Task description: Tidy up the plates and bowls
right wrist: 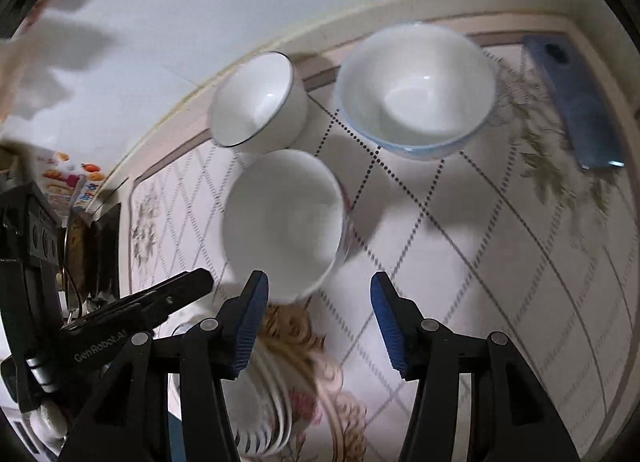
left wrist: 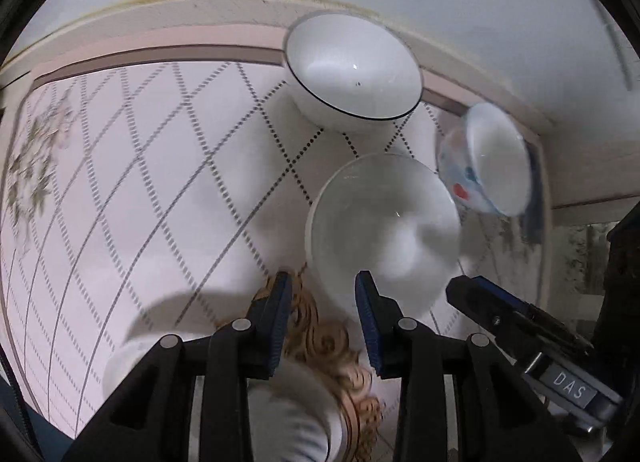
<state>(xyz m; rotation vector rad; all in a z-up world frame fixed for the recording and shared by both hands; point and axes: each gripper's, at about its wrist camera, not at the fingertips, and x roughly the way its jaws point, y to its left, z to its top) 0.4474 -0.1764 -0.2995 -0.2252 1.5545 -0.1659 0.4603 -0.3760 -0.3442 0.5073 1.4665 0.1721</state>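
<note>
I have both grippers pointing steeply down over the table [left wrist: 132, 189], which wears a pale cloth with a dotted diamond grid. My left gripper [left wrist: 322, 326] has its blue pads a narrow gap apart with nothing pinched between them; below it, at the near edge, lies the stack of plates [left wrist: 320, 346] with gold scrollwork rims. My right gripper [right wrist: 318, 326] stands clearly wider open and also empty, hanging over the same plates and the cloth beside them. Just beyond the fingertips sits the plain white bowl [left wrist: 384, 229], upright and empty. Farther off, close to the wall, stands the dark-rimmed bowl [left wrist: 354, 69], and to the right of both is the blue-patterned bowl [left wrist: 486, 159], which the left view blurs. The three bowls sit near each other but apart. In the right view a blue phone-like slab [right wrist: 576, 105] lies at the far right of the cloth, and the left gripper's black body enters from the left.
</note>
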